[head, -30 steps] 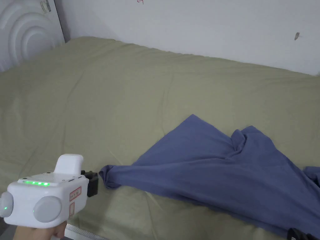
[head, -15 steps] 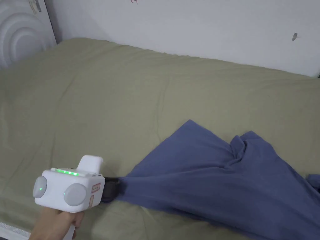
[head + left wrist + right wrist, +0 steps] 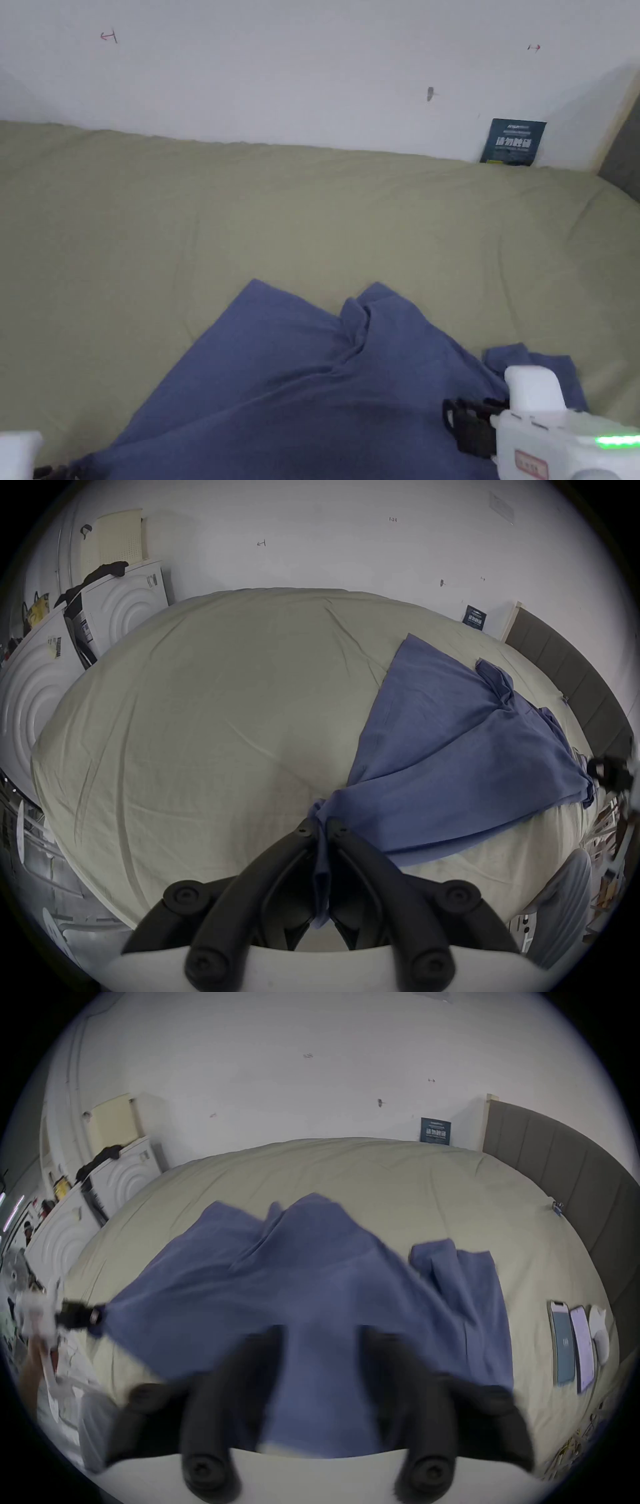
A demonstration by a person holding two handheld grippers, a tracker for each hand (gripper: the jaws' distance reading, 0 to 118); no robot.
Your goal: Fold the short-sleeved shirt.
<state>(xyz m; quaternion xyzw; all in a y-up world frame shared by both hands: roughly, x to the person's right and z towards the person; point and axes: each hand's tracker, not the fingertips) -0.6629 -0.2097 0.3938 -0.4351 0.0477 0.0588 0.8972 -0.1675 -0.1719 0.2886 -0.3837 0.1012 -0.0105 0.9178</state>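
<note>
The bed (image 3: pixel 187 206) carries the shirt (image 3: pixel 300 387) near its front edge, rumpled, blue, one part folded over toward the headboard (image 3: pixel 561 1172) side. The left gripper (image 3: pixel 320 831) pinches a bunched corner of the shirt (cloth runs between the jaws). The right gripper (image 3: pixel 320 1333) hangs spread apart over the cloth, blurred.

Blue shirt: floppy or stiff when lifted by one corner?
Likely floppy: the blue shirt bunches to a thin strip where the left hand-held gripper pinches it. Probably light: it drapes in soft folds on the bed. The unheld part would likely sag.
</note>
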